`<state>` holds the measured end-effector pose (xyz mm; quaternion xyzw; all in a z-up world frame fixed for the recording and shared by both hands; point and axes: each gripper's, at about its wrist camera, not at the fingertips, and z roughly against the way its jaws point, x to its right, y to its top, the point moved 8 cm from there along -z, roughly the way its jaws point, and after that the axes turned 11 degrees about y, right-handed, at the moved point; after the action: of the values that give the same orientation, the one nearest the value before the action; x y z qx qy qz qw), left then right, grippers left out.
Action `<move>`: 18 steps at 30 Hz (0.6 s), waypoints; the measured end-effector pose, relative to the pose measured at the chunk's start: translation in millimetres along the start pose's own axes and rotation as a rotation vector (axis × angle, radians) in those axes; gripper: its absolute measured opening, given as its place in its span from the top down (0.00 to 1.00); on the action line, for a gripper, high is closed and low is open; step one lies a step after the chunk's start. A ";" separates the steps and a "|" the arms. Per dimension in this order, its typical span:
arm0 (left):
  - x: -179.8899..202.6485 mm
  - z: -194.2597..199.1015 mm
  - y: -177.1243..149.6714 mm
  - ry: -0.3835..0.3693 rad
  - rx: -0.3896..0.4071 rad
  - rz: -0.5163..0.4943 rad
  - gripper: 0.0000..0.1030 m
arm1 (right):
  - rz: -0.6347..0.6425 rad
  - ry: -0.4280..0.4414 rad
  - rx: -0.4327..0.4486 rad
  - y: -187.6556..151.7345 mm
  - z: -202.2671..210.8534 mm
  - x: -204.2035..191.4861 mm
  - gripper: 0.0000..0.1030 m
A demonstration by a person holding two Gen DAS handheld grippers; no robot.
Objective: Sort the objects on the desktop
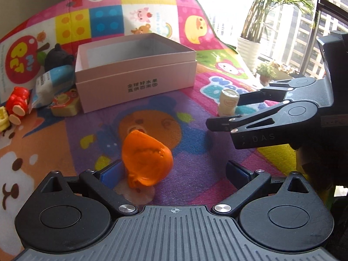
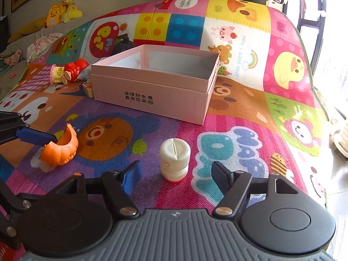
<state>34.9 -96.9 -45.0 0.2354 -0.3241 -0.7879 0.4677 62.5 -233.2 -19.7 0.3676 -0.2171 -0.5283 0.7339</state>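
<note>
An open pink box (image 1: pixel 134 74) (image 2: pixel 156 82) stands on the colourful play mat, its inside bare as far as I see. An orange pumpkin toy (image 1: pixel 145 158) (image 2: pixel 59 150) lies on the mat between my left gripper's (image 1: pixel 174 174) open fingers, close to the left pad (image 1: pixel 111 174). A small white bottle (image 2: pixel 175 161) (image 1: pixel 228 104) stands upside down between my right gripper's (image 2: pixel 175 178) open fingers, apart from both. The right gripper also shows in the left wrist view (image 1: pixel 226 111), around the bottle.
Left of the box lie a black bear toy (image 1: pixel 57 56), a blue-white packet (image 1: pixel 52 82), a red toy figure (image 1: pixel 18 104) (image 2: pixel 75 69), a yellow toy (image 2: pixel 56 74) and a small yellowish block (image 1: pixel 65 104). Potted plants (image 1: pixel 250 50) stand by the window. The mat edge (image 2: pixel 313 87) drops off at right.
</note>
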 end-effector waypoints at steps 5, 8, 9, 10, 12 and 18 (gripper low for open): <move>12.8 11.0 -3.1 -0.102 0.008 -0.001 0.01 | -0.007 -0.006 0.005 0.8 0.9 1.5 0.22; 2.7 8.5 -2.0 -0.038 0.020 0.001 0.01 | -0.012 -0.006 0.009 1.2 1.6 2.6 0.22; -0.7 6.4 -1.9 -0.018 0.017 0.003 0.01 | -0.013 -0.006 0.011 1.2 1.6 2.8 0.22; -5.3 3.1 -0.4 0.005 0.017 0.007 0.01 | -0.015 -0.006 0.012 1.3 1.6 2.8 0.22; -9.0 -2.0 3.2 0.017 0.023 0.005 0.01 | -0.017 -0.004 0.014 1.3 1.7 2.8 0.22; 0.7 -15.5 12.9 -0.001 0.041 -0.033 0.02 | -0.024 -0.004 0.018 1.3 2.4 4.1 0.22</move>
<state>52.6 -106.5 -46.2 0.2500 -0.3365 -0.7887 0.4496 63.1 -237.5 -17.4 0.3755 -0.2188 -0.5359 0.7239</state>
